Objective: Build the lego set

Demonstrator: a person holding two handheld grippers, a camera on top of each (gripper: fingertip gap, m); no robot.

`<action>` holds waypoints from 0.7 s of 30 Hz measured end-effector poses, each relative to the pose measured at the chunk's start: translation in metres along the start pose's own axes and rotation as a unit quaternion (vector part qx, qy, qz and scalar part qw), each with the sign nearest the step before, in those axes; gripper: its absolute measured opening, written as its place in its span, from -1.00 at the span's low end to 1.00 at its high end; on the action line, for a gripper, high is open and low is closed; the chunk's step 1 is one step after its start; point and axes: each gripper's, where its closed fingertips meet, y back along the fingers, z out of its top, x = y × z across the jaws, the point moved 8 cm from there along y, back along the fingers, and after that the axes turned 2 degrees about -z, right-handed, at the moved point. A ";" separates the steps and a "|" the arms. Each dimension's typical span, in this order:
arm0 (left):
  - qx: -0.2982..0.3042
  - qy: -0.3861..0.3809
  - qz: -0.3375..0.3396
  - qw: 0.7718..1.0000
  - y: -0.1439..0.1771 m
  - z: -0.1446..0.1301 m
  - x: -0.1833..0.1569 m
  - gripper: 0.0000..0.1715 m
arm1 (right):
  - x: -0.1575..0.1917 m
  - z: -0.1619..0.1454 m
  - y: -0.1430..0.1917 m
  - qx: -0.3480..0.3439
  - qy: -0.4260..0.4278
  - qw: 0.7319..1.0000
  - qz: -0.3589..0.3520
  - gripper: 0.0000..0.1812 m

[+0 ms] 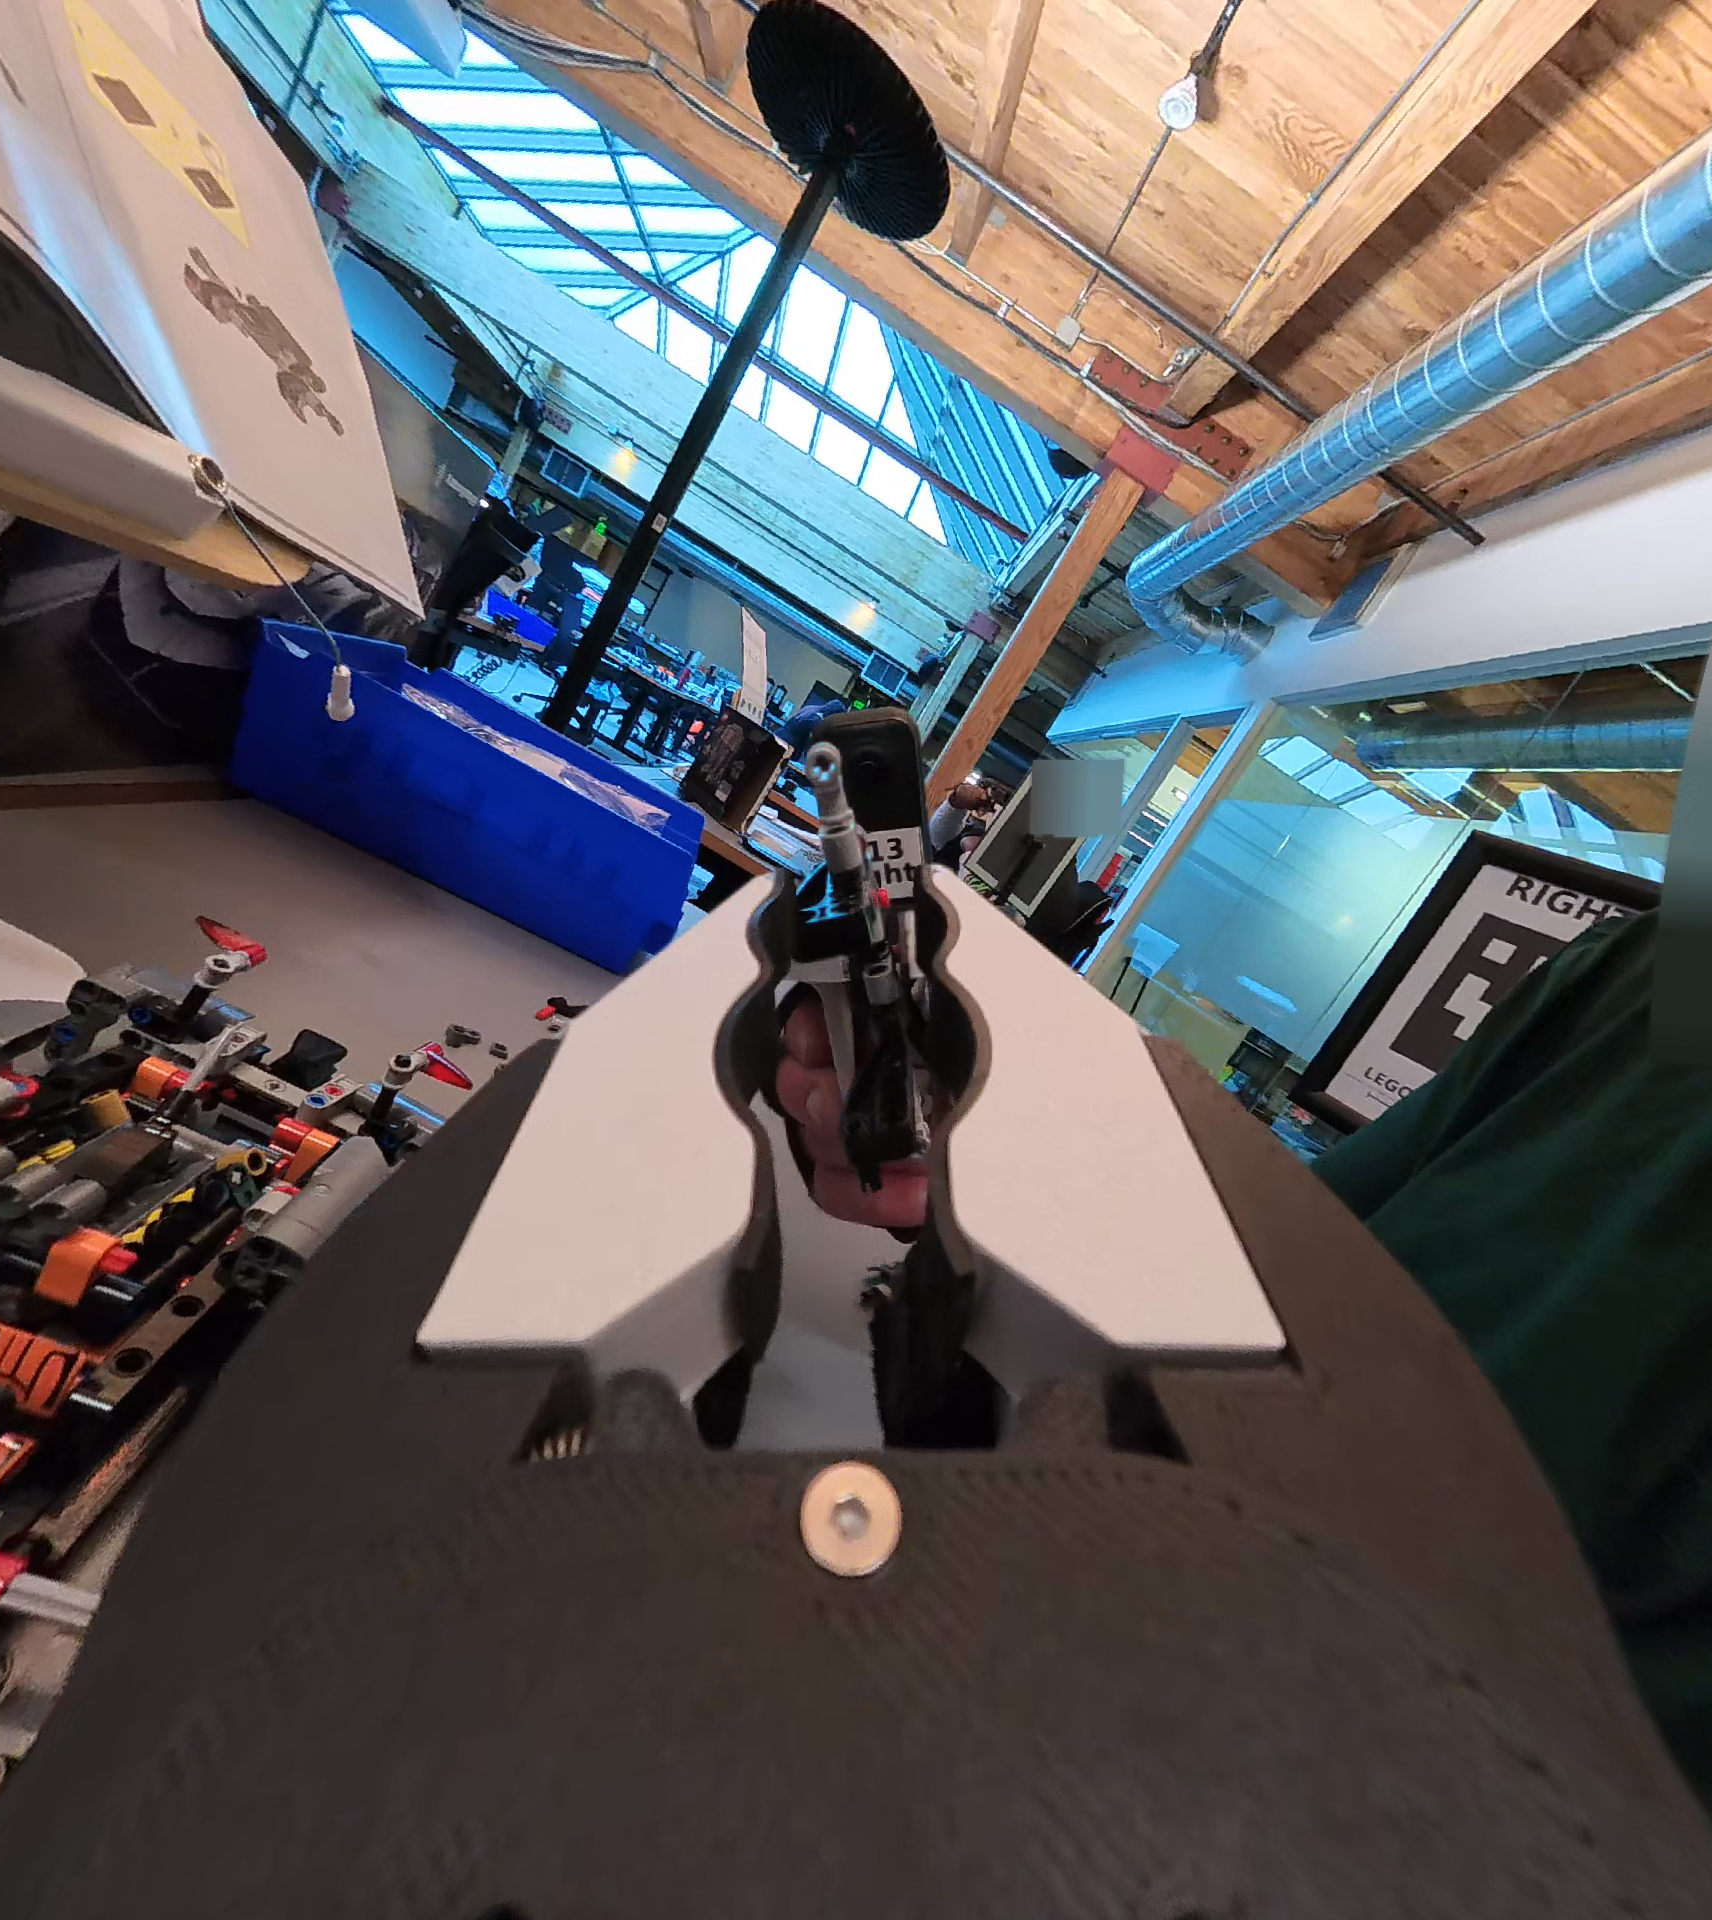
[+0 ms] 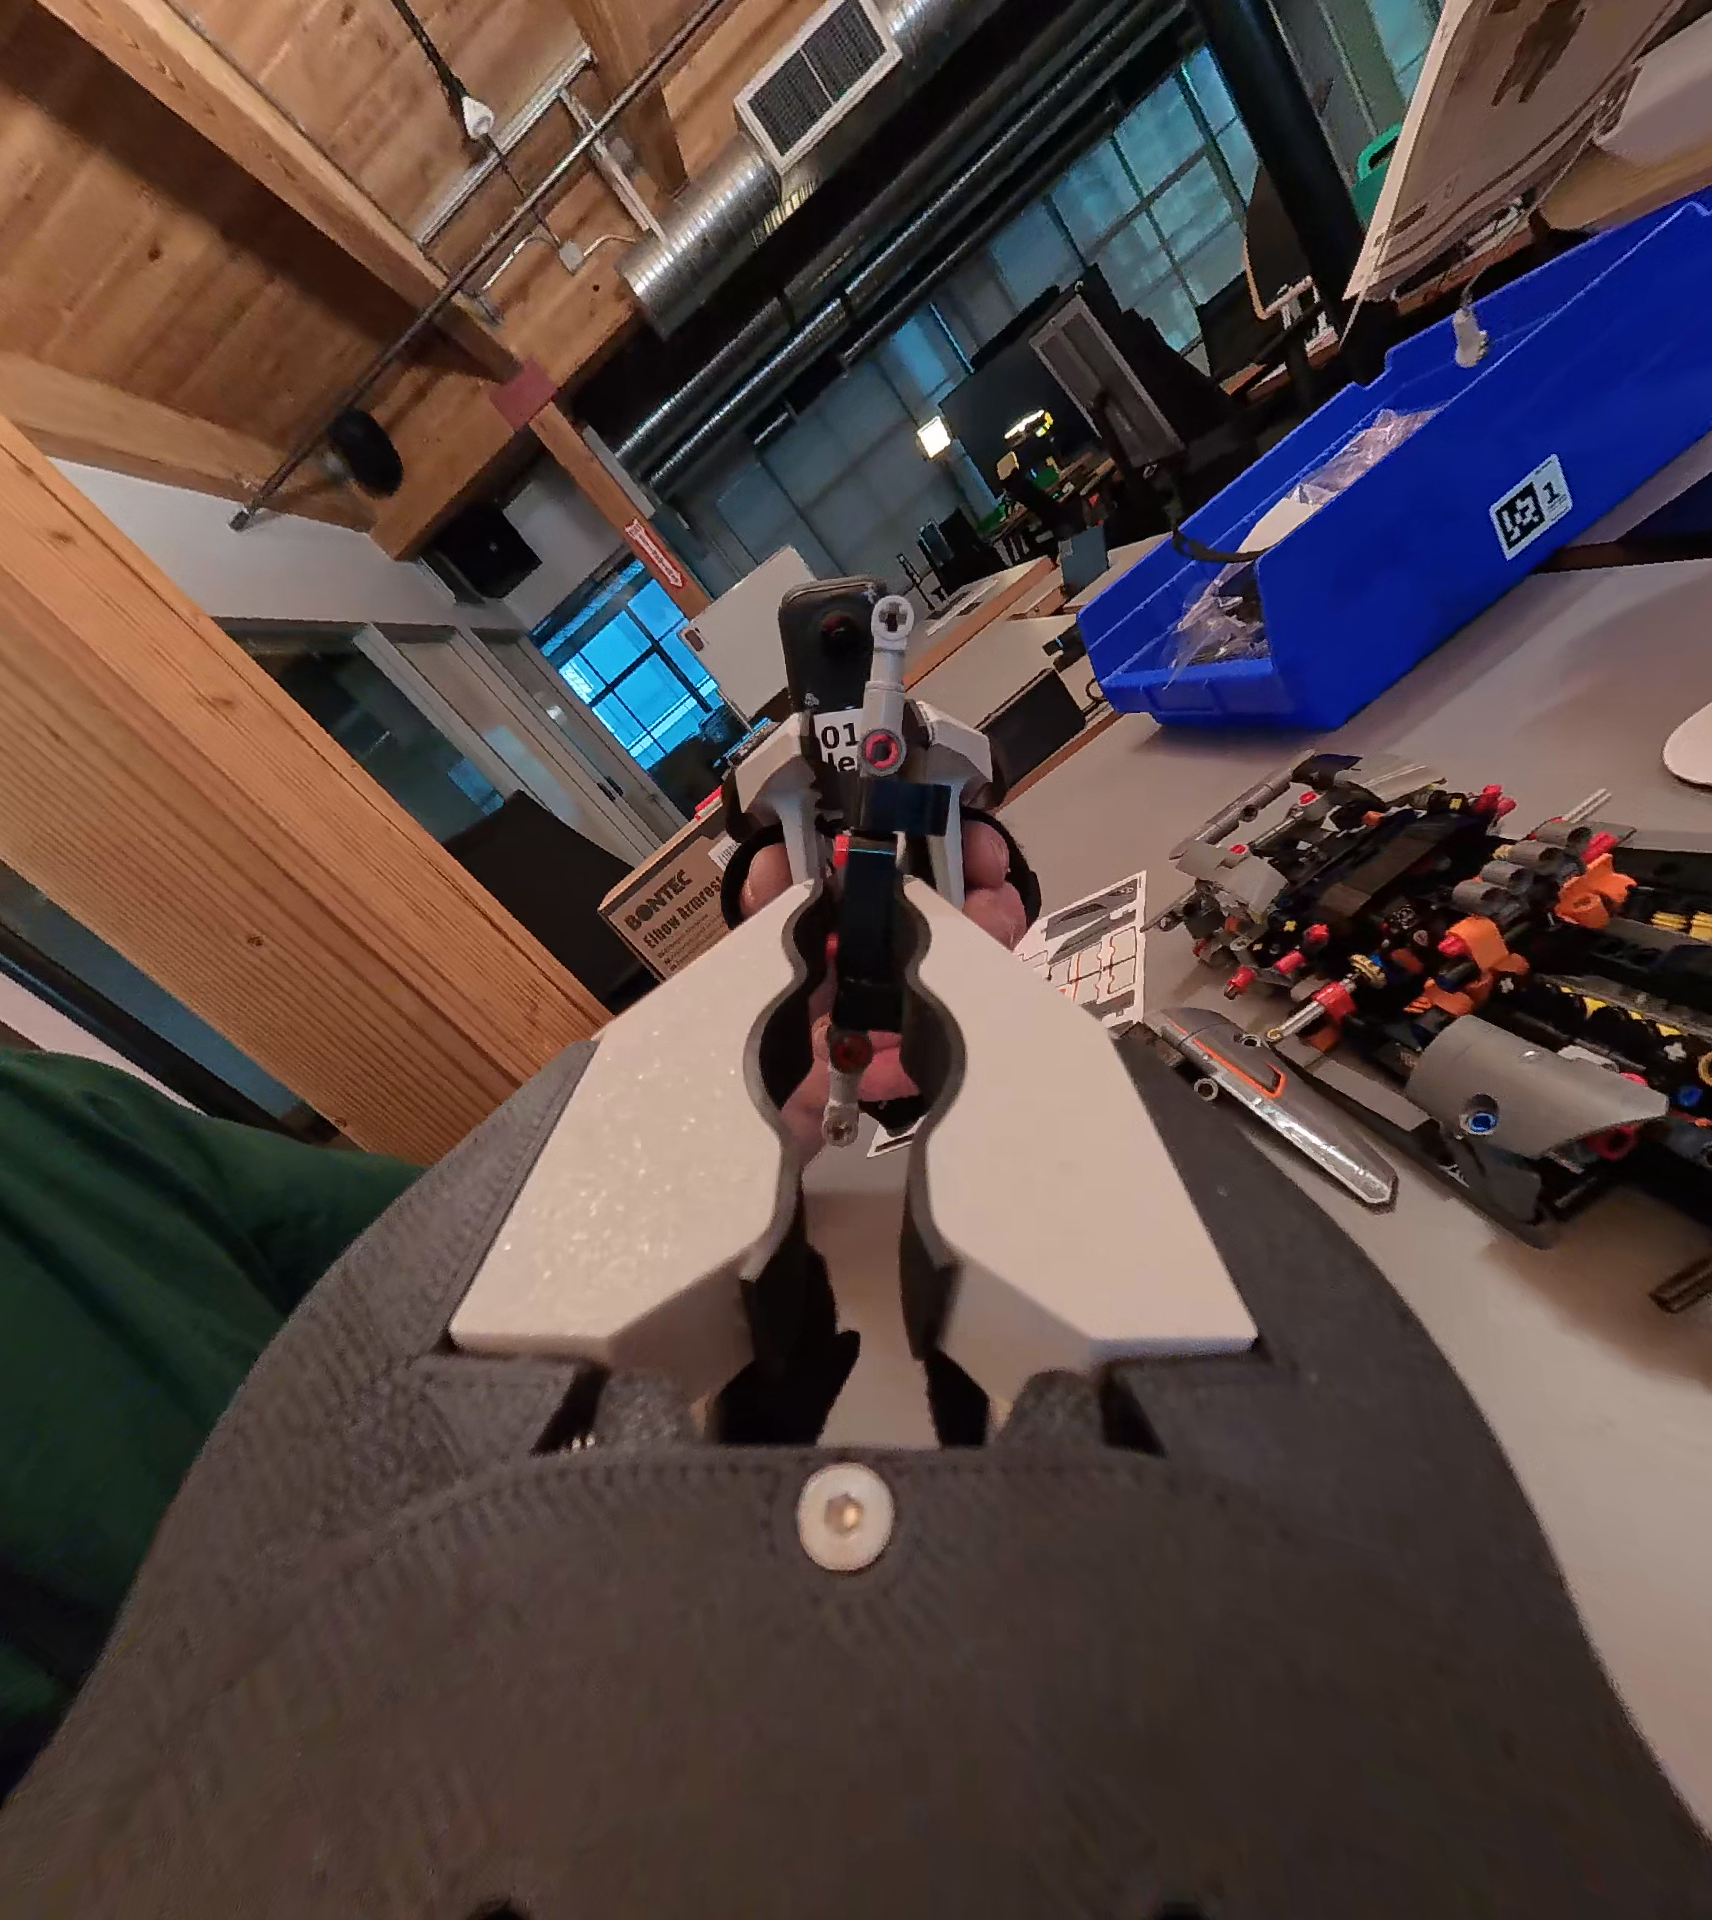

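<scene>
A small lego sub-assembly (image 1: 867, 997) of black pieces, red pins and a grey link rod is held in the air between both grippers, which face each other tip to tip. My left gripper (image 1: 857, 935) is shut on it. My right gripper (image 2: 862, 935) is also shut on the same sub-assembly (image 2: 867, 914), whose grey rod sticks up above the tips. The large lego car model (image 1: 104, 1164) lies on the grey table (image 1: 364, 935) at lower left. In the right wrist view the model (image 2: 1558, 987) lies at right.
A blue bin (image 2: 1454, 520) with plastic bags stands at the back of the table; it also shows in the left wrist view (image 1: 457, 790). An instruction booklet (image 1: 208, 260) hangs above. A sticker sheet (image 2: 1091, 945) and a grey curved panel (image 2: 1267, 1101) lie beside the model. A green sleeve (image 2: 52, 1299) is close by. Left and right tips are no more than a few centimetres apart.
</scene>
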 end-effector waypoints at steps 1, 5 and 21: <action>0.000 -0.001 0.000 1.000 0.000 0.000 0.000 -0.75 | 0.000 0.000 0.000 0.000 -0.002 1.000 -0.001 -0.91; -0.009 -0.008 0.003 1.000 0.001 0.002 -0.001 -0.73 | -0.004 0.002 0.003 -0.010 -0.015 1.000 -0.005 -0.91; 0.090 -0.274 0.140 0.947 -0.001 -0.002 -0.013 -0.62 | -0.015 0.013 0.019 -0.079 -0.095 0.992 0.012 -0.92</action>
